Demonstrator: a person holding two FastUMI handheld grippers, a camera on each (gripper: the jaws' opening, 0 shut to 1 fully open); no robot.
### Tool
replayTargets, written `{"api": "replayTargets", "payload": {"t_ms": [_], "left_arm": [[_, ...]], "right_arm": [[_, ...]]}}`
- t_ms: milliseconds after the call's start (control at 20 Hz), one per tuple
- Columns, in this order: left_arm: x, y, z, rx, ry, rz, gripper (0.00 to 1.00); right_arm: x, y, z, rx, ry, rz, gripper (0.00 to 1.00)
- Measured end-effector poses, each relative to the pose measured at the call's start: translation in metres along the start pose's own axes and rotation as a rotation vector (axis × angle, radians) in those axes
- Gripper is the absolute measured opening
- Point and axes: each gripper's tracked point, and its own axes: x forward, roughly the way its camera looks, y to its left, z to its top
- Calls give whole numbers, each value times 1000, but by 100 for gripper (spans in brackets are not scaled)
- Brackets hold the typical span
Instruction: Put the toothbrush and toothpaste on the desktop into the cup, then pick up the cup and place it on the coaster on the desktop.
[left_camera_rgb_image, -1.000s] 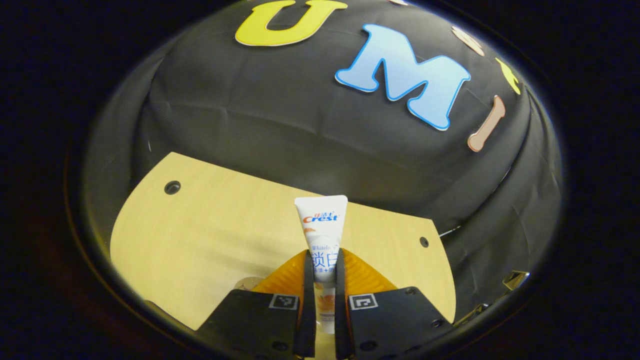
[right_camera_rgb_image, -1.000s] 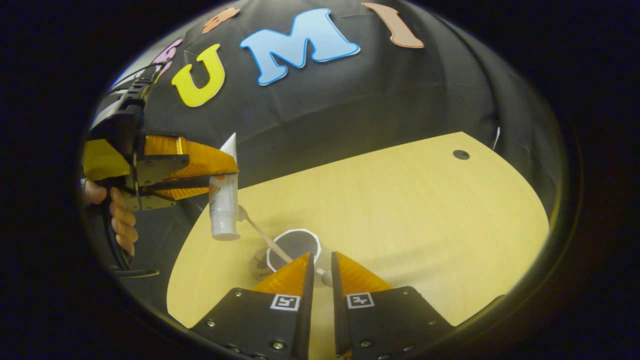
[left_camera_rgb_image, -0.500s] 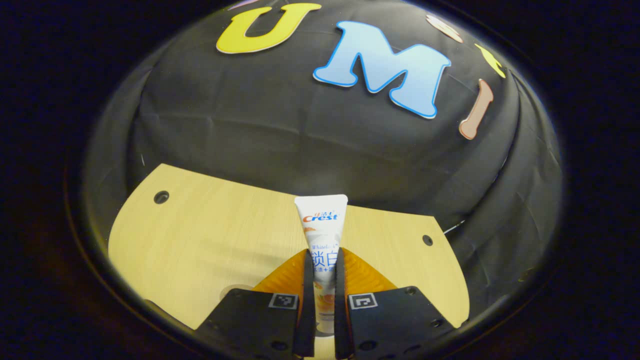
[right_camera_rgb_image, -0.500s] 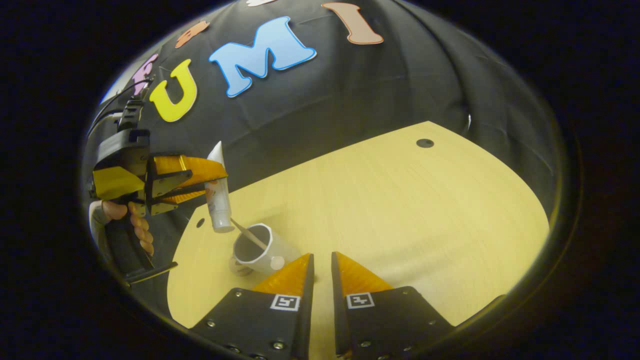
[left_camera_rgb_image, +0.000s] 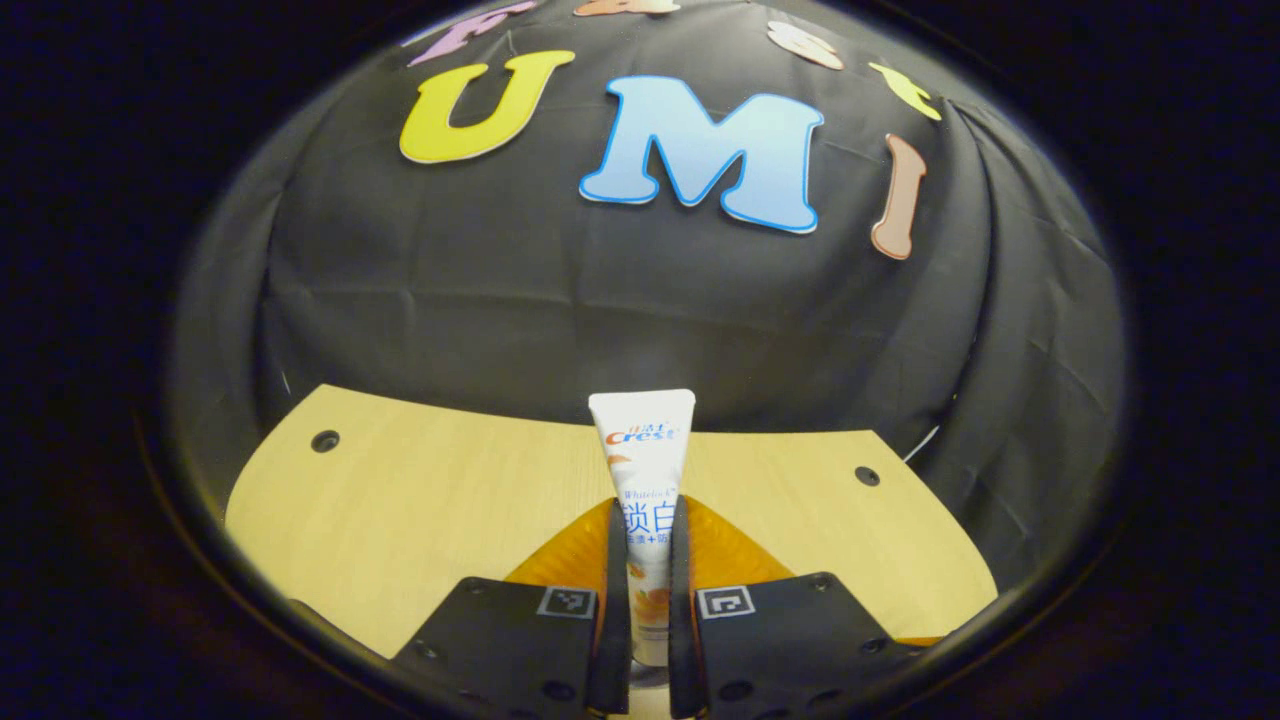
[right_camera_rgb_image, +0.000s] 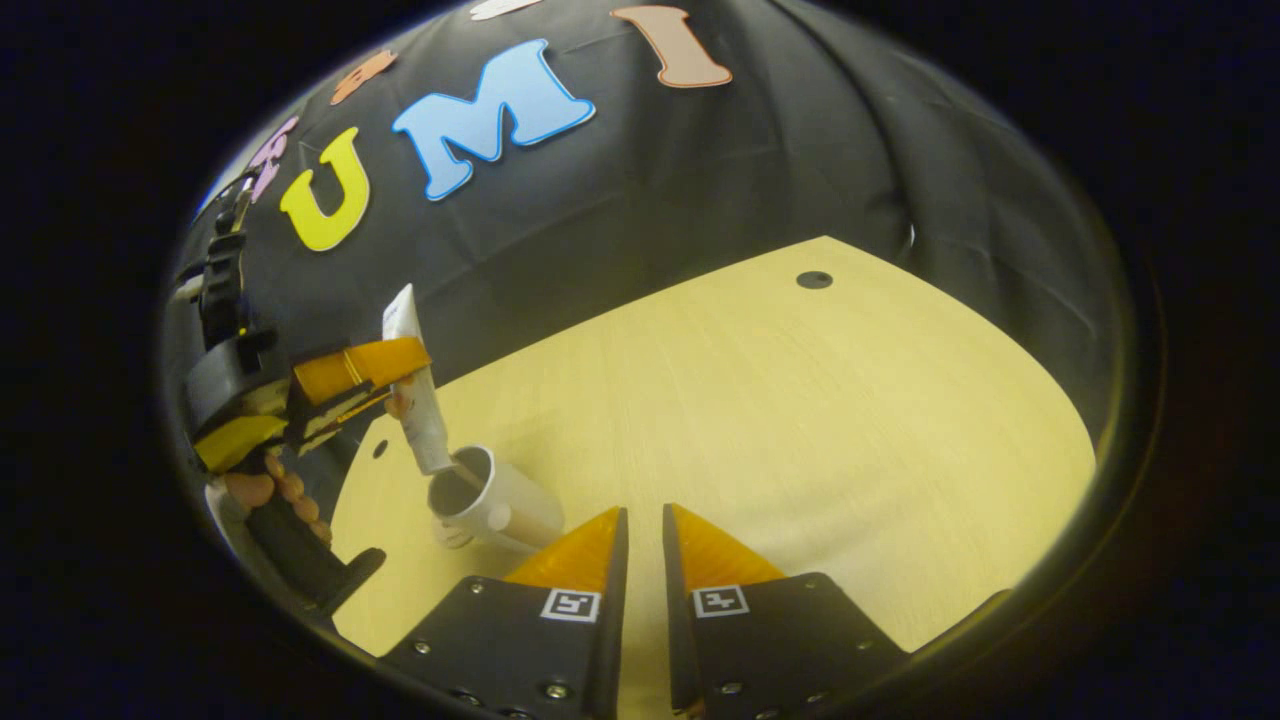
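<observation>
My left gripper (left_camera_rgb_image: 640, 520) is shut on the white toothpaste tube (left_camera_rgb_image: 642, 440), which stands upright with its crimped end up. In the right gripper view that left gripper (right_camera_rgb_image: 385, 385) hangs at the left in a hand. It holds the toothpaste (right_camera_rgb_image: 415, 395) cap-down and slightly tilted, the cap right at the mouth of the white cup (right_camera_rgb_image: 500, 498). A thin bit of the toothbrush (right_camera_rgb_image: 466, 469) shows at the cup's rim. My right gripper (right_camera_rgb_image: 642, 520) sits low over the table to the right of the cup, a narrow gap between its fingers and nothing in it.
The light wooden desktop (right_camera_rgb_image: 800, 430) stretches wide to the right of the cup, with a small dark hole (right_camera_rgb_image: 813, 280) near its far edge. A pale round shape (right_camera_rgb_image: 447, 535) peeks out at the cup's base. Black cloth walls close the back.
The left gripper has lowered the toothpaste from above and beside the cup to its mouth. The right gripper has drawn back to the right, away from the cup.
</observation>
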Motion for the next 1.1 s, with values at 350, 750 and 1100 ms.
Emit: {"api": "replayTargets", "payload": {"t_ms": [350, 750, 1100], "left_arm": [[-7, 5, -26, 49, -64, 48, 23], [-13, 11, -54, 74, -93, 94, 18], [-22, 7, -58, 101, -116, 110, 36]], "right_arm": [[-2, -13, -9, -21, 15, -8, 19], [3, -21, -20, -31, 37, -12, 19], [6, -17, -24, -34, 50, 3, 19]]}}
